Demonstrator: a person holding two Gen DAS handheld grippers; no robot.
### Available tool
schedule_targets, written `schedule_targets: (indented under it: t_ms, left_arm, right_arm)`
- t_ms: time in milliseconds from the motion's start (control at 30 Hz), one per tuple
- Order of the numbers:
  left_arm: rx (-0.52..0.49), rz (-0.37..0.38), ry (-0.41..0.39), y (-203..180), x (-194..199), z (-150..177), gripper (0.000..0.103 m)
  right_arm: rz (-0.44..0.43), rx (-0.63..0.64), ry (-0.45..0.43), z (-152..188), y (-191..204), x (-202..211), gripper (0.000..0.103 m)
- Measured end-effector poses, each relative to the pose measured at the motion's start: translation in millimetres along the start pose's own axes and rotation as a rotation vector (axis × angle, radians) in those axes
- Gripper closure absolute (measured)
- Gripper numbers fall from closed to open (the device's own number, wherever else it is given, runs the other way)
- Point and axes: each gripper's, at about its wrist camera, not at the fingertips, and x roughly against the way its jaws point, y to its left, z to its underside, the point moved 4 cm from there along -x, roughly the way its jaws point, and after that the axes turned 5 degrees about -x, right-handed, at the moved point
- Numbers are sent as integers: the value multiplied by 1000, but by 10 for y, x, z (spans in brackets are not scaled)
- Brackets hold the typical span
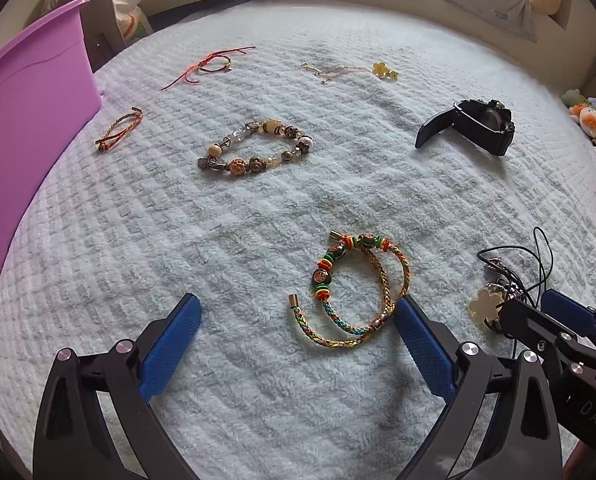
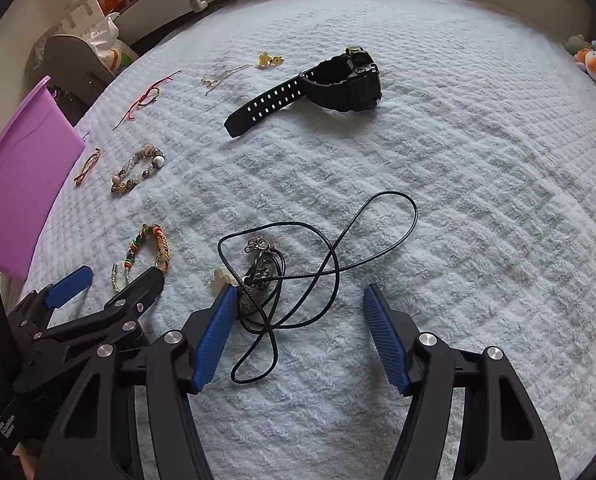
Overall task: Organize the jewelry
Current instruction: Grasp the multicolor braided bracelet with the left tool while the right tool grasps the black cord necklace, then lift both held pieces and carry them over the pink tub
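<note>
In the left wrist view my left gripper (image 1: pixel 298 300) is open just above a pale fleece blanket (image 1: pixel 218 240). A multicolour braided bracelet (image 1: pixel 319 278) with green beads lies between its fingertips, against the right finger (image 1: pixel 413 324). My right gripper (image 2: pixel 299 290) is open too, low over a tangled black cord necklace (image 2: pixel 333 256). The necklace's pendant cluster (image 2: pixel 258 276) lies at the left finger (image 2: pixel 218 320). Nothing is gripped. Further back lie a beaded bracelet (image 1: pixel 236 168), a black watch (image 1: pixel 481 126), a gold chain with a yellow flower (image 1: pixel 379 68), a red cord (image 1: pixel 214 62) and a small braided cord (image 1: pixel 118 130).
A purple bin (image 1: pixel 30 100) stands at the blanket's left edge. Soft toys (image 2: pixel 593 60) sit at the far right, and a dark chair back with bags (image 2: pixel 78 56) at the back left. The two grippers hang side by side, close together (image 2: pixel 120 274).
</note>
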Motion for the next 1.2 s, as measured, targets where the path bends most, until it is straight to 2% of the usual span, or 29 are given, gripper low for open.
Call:
schedule_targets:
  t_ms: [167, 200, 300, 400, 500, 600, 633, 667, 700, 767, 1200]
  left_arm:
    - [3, -2, -22, -16, 8, -2, 8]
    - [4, -3, -24, -16, 14, 0, 9]
    - [10, 2, -23, -6, 25, 2, 16]
    - [17, 9, -19, 27, 59, 5, 29]
    - [25, 13, -12, 62, 93, 7, 40]
    - [26, 14, -5, 88, 121, -9, 57]
    - [24, 32, -1, 86, 129, -16, 75]
    - [19, 33, 6, 83, 131, -29, 82]
    - [15, 35, 10, 81, 142, -41, 84]
    - [10, 49, 16, 83, 163, -64, 93]
    - [11, 99, -8, 271, 723, -312, 96]
  right_arm:
    - [8, 38, -15, -8, 46, -17, 56]
    - [1, 43, -17, -11, 56, -13, 65]
    - [-14, 63, -13, -3, 109, 1, 88]
    - [-33, 56, -16, 8, 119, 57, 99]
    - [-53, 23, -10, 21, 85, 110, 99]
    - [-64, -6, -10, 27, 45, 174, 100]
    - [-66, -13, -13, 24, 38, 202, 100]
    - [-69, -19, -16, 16, 32, 231, 100]
    - [-72, -25, -18, 9, 28, 263, 100]
    - [-74, -28, -24, -11, 39, 331, 100]
    - [-108, -52, -46, -218, 235, 980, 100]
